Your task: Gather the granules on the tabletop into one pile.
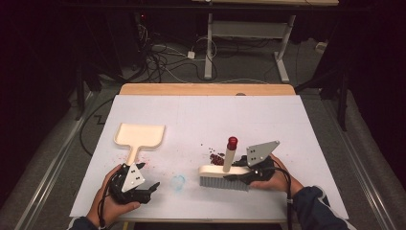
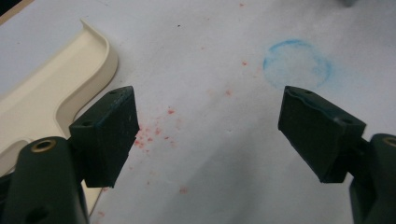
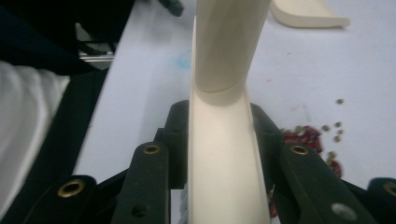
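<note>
At lower center of the high view, the brush (image 1: pixel 224 174) is clamped by the right gripper (image 1: pixel 239 173); open white table (image 1: pixel 249 115) lies above. The left gripper (image 1: pixel 152 188), lower left, is held low with jaws spread, empty.

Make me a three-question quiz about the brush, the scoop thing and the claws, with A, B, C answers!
1. Where is the dustpan?
A. In front of the left claw
B. On top of the brush
C. On the floor

2. What colour is the tip of the brush handle?
A. Green
B. Red
C. Yellow

3. What is the right claw doing?
A. Hanging open
B. Holding the dustpan
C. Gripping the brush

Answers: 1 A, the high view shows it flat on the table, just beyond that claw. 2 B, the cap is red. 3 C, the right gripper view shows both jaws pressed on the brush's cream block.
</note>
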### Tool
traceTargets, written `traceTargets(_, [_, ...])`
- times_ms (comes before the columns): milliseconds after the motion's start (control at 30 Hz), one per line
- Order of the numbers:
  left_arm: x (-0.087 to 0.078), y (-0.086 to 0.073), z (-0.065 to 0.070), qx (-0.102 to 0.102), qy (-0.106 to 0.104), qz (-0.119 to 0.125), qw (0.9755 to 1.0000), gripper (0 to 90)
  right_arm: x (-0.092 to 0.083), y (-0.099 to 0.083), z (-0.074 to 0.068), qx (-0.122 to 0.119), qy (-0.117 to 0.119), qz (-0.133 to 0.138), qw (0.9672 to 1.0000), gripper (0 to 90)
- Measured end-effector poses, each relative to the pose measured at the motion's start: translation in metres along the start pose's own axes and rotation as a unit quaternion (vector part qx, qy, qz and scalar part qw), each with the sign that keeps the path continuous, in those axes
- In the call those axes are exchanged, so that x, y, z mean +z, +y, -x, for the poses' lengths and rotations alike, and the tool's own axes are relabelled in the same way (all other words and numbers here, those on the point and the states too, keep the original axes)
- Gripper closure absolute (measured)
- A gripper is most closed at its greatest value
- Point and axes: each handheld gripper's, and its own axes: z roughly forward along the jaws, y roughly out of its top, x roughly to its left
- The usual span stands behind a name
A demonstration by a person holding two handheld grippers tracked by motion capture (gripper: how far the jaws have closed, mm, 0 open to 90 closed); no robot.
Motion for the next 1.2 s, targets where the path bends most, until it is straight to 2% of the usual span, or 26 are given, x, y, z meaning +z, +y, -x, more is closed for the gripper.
traceTargets(200, [0.000, 0.000, 0.000, -0.001, -0.002, 0.000, 1.0000, 19.3, 0.015, 0.007, 0.021, 0.001, 0.002, 0.000, 1.0000, 66.8])
traceTargets(233, [0.000, 0.000, 0.000, -0.002, -0.003, 0.001, 1.0000, 19.3, 0.015, 0.007, 0.021, 0.001, 0.002, 0.000, 1.0000, 66.8])
traceTargets(367, [0.000, 0.000, 0.000, -0.002, -0.005, 0.001, 1.0000, 19.3, 0.018, 0.011, 0.029, 0.003, -0.011, 0.002, 0.9999, 66.9])
traceTargets(467, [0.000, 0.000, 0.000, -0.001, -0.006, 0.001, 1.0000, 19.3, 0.017, 0.015, 0.031, -0.001, -0.031, 0.003, 0.9995, 67.2])
traceTargets(567, [0.001, 0.000, 0.000, 0.002, -0.004, 0.002, 1.0000, 19.3, 0.014, 0.017, 0.031, 0.003, -0.026, 0.013, 0.9996, 67.2])
traceTargets(633, [0.000, 0.000, 0.000, -0.002, -0.007, 0.002, 1.0000, 19.3, 0.010, 0.021, 0.030, 0.002, -0.029, 0.013, 0.9995, 67.2])
traceTargets(733, [0.000, 0.000, 0.000, -0.005, -0.005, 0.003, 1.0000, 19.3, 0.003, 0.028, 0.030, 0.002, -0.051, 0.012, 0.9986, 67.2])
traceTargets(800, [0.000, 0.000, -0.001, -0.005, -0.005, 0.002, 1.0000, 19.3, -0.003, 0.033, 0.032, 0.011, -0.073, 0.021, 0.9970, 67.2])
traceTargets(867, [-0.001, 0.000, -0.001, -0.006, -0.004, 0.003, 1.0000, 19.3, -0.007, 0.037, 0.037, 0.024, -0.105, 0.019, 0.9940, 67.2])
traceTargets(933, [-0.001, 0.000, -0.002, -0.008, -0.004, 0.003, 1.0000, 19.3, -0.008, 0.040, 0.044, 0.035, -0.142, 0.012, 0.9892, 67.1])
traceTargets(1033, [0.001, 0.000, -0.003, -0.008, -0.003, 0.005, 1.0000, 19.3, -0.006, 0.042, 0.057, 0.041, -0.179, 0.002, 0.9829, 67.2])
traceTargets(1200, [0.002, -0.001, -0.002, -0.011, -0.007, 0.000, 0.9999, 19.3, 0.013, 0.044, 0.076, 0.027, -0.207, -0.022, 0.9778, 67.3])
